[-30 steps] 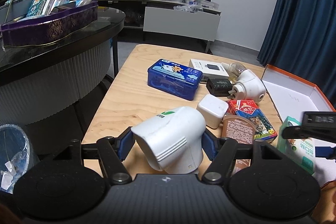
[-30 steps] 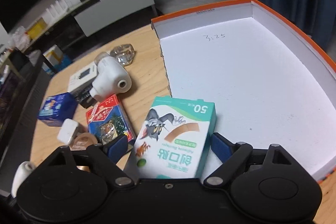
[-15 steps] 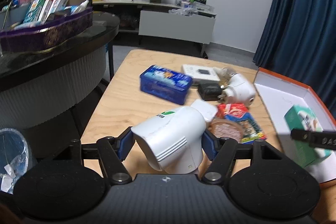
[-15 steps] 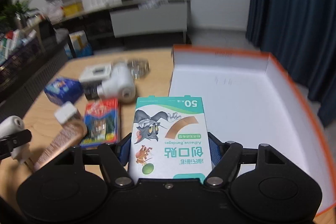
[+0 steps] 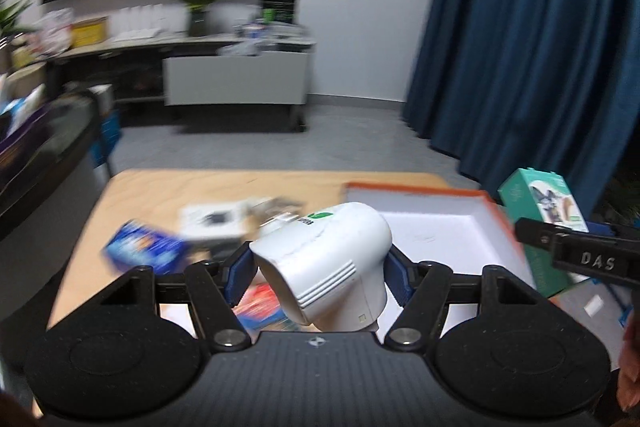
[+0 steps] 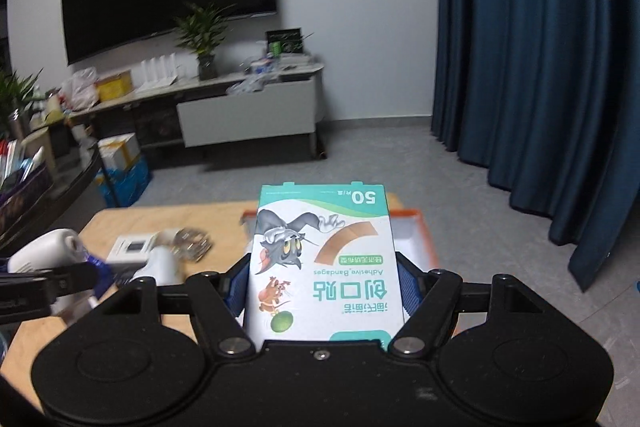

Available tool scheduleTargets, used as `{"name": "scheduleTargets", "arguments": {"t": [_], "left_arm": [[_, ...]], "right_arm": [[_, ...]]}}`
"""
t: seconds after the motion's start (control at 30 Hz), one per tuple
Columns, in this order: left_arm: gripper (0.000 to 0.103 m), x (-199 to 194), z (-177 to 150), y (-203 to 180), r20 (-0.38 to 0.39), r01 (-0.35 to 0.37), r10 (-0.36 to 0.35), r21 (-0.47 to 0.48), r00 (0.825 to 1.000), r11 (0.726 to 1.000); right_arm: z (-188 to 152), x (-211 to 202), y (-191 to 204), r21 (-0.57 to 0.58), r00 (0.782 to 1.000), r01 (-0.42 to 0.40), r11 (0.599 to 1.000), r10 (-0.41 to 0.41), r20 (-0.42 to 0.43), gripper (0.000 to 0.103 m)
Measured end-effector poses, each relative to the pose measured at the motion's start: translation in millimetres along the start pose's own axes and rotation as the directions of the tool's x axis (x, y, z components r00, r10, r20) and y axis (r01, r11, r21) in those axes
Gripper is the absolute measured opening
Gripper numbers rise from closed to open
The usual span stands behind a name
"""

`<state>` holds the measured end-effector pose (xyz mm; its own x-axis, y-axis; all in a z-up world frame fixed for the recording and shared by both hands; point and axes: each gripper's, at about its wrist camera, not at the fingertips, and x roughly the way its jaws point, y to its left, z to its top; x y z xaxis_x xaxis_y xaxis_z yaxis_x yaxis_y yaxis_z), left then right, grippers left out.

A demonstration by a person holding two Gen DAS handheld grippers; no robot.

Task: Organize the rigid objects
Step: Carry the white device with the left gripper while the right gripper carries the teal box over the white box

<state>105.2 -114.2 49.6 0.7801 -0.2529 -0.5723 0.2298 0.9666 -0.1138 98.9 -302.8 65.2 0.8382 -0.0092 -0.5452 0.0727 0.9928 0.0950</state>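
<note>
My left gripper (image 5: 320, 271) is shut on a white plug-in device (image 5: 328, 263) with a green mark, held in the air above the wooden table (image 5: 160, 195). My right gripper (image 6: 324, 283) is shut on a teal and white adhesive bandage box (image 6: 324, 259), with a blue pad on each side of it. Both loads hang near the white box with an orange rim (image 5: 440, 223). In the left wrist view the bandage box (image 5: 548, 203) shows at the right, above the orange-rimmed box's right wall. The right wrist view shows the white device (image 6: 44, 251) at its left edge.
On the table lie a blue tin (image 5: 148, 247), a flat white carton (image 5: 212, 219), a red pack (image 5: 260, 307) and a clear crumpled thing (image 6: 192, 245). A dark counter (image 5: 48, 147) stands to the left, blue curtains (image 5: 540, 47) to the right.
The right gripper closed on the bandage box and lifted it from the orange-rimmed box's edge. Both grippers rose with their loads, and the left one swung right toward the orange-rimmed box.
</note>
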Motion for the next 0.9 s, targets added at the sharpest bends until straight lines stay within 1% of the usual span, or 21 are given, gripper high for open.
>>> {"name": "scheduleTargets", "arguments": {"t": [0.1,0.2,0.27,0.37,0.47,0.6,0.67,0.9], "left_arm": [[0.067,16.4,21.8,-23.4,-0.014,0.054,-0.054,0.021,0.998,0.998],[0.067,30.0,39.9,-46.5,-0.025,0.088,-0.087,0.044,0.996,0.995],[0.067,38.8,46.2,-56.1,-0.022,0.094,-0.093,0.061,0.995,0.994],[0.067,51.0,45.3,-61.7,-0.034,0.113,-0.111,0.050,0.993,0.992],[0.067,62.0,39.0,-66.0,-0.063,0.106,-0.102,0.054,0.993,0.993],[0.067,77.9,29.5,-61.6,-0.101,0.087,-0.082,0.051,0.992,0.995],[0.067,86.5,30.1,-60.7,-0.118,0.083,-0.078,0.042,0.990,0.996],[0.067,104.4,30.7,-54.3,-0.139,0.071,-0.066,0.033,0.988,0.997]], "right_arm": [[15.3,-1.4,-17.9,0.019,1.000,0.025,1.000,-0.025,0.013,0.084],[29.7,-3.5,-33.4,0.038,0.998,0.043,0.998,-0.044,0.033,0.084],[36.0,-3.5,-42.8,0.043,0.998,0.048,0.998,-0.050,0.042,0.084],[38.7,2.6,-53.1,0.054,0.998,0.047,0.997,-0.049,0.037,0.084],[35.2,12.0,-58.8,0.059,0.999,0.038,0.997,-0.040,0.018,0.084],[31.8,24.0,-63.8,0.068,1.000,0.026,0.997,-0.026,-0.010,0.084],[32.1,29.5,-64.8,0.070,1.000,0.023,0.997,-0.022,-0.016,0.084],[33.7,46.0,-68.1,0.061,0.999,0.026,0.998,-0.024,-0.042,0.084]]}}
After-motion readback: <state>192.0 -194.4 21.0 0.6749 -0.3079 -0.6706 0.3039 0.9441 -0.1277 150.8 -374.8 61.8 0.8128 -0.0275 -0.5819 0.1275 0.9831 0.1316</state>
